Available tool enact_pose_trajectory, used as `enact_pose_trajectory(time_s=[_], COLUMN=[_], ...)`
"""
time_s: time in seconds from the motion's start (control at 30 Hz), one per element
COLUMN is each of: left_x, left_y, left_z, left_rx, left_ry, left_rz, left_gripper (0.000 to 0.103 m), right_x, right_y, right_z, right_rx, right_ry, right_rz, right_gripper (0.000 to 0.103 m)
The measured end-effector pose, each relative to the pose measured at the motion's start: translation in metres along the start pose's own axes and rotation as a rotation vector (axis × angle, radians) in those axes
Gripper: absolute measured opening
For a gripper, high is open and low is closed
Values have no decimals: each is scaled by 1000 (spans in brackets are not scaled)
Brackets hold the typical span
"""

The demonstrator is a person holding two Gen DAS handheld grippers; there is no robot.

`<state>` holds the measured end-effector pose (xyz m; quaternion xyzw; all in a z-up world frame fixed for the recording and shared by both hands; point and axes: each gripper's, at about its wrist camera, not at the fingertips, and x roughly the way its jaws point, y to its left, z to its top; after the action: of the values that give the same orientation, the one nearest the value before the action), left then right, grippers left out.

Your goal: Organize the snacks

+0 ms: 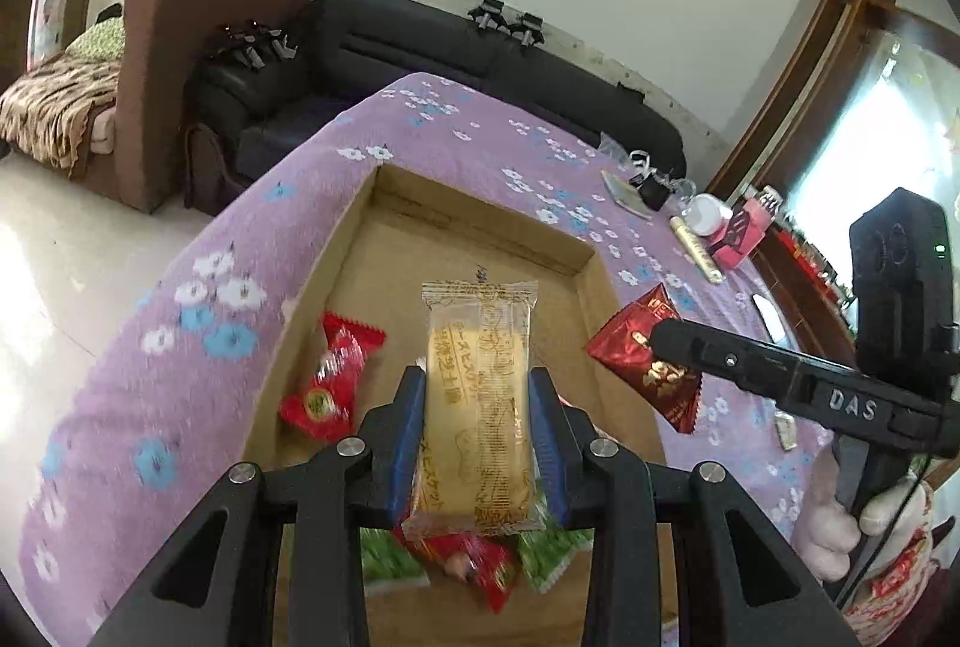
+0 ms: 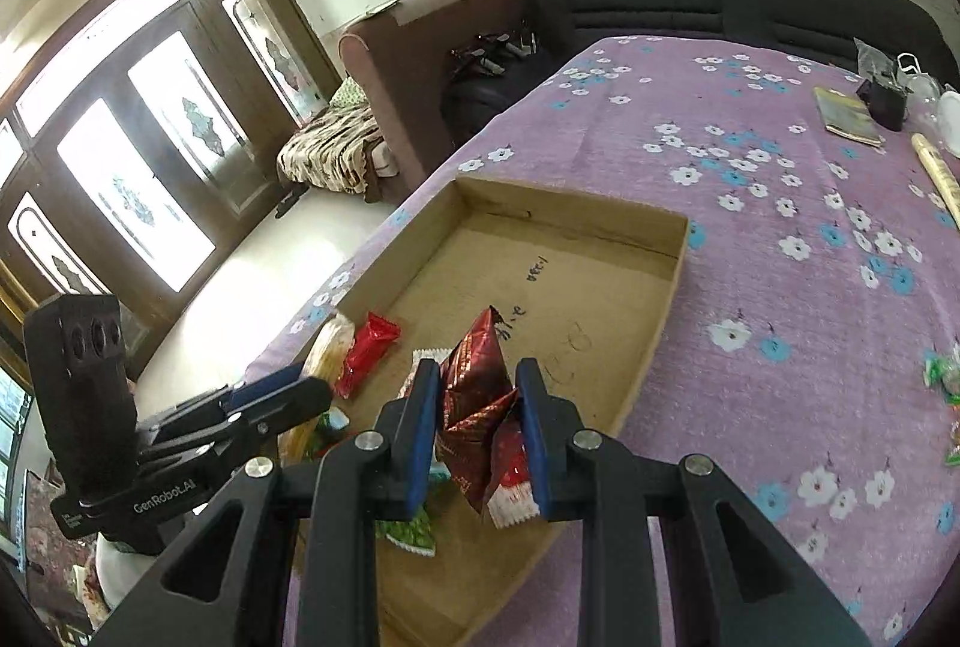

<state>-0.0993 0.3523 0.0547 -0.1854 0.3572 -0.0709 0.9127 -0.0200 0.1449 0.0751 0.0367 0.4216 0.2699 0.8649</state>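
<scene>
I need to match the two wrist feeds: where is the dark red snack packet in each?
Left wrist: dark red snack packet at right of centre, clamped in the right gripper.
Right wrist: bottom centre, between that gripper's fingers.
Shared landmark: cardboard tray.

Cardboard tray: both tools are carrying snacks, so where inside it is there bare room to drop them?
The cardboard tray is bare across its far half, from the handwriting on its floor to the back wall. The near end is crowded: a red packet by the left wall and green wrappers under the tools. The left tool holds a yellow biscuit pack; the right tool holds a dark red packet.
</scene>
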Motion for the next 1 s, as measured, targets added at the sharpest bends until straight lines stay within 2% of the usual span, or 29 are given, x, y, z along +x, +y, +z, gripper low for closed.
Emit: enact_pose_trajectory(time_s=[0.2,0.33,0.43,0.47,0.53,0.57,0.73,0.87,1.0], left_x=[31,53,58,57,55,54,36,13,-3], left_y=[7,15,13,12,11,10,6,-1,-19], left_z=[33,42,43,43,43,43,44,42,38], left_rx=[21,8,-1,-2,-3,-3,-9,-4,20], left_ry=[77,125,132,129,118,113,62,8,-9], left_rz=[42,62,55,50,40,41,31,30,15], left_gripper=[36,36,40,41,52,55,60,67,72], right_x=[30,50,59,61,63,64,52,23,-2], right_y=[5,5,3,2,-1,-3,-10,-22,-43], right_z=[13,15,16,15,14,14,15,15,6], right_rx=[3,15,23,28,48,60,78,104,139], right_ry=[36,63,71,70,72,71,41,-4,-33], right_rz=[-25,-42,-53,-57,-61,-57,-51,-49,-62], right_gripper=[25,25,25,26,27,27,35,39,40])
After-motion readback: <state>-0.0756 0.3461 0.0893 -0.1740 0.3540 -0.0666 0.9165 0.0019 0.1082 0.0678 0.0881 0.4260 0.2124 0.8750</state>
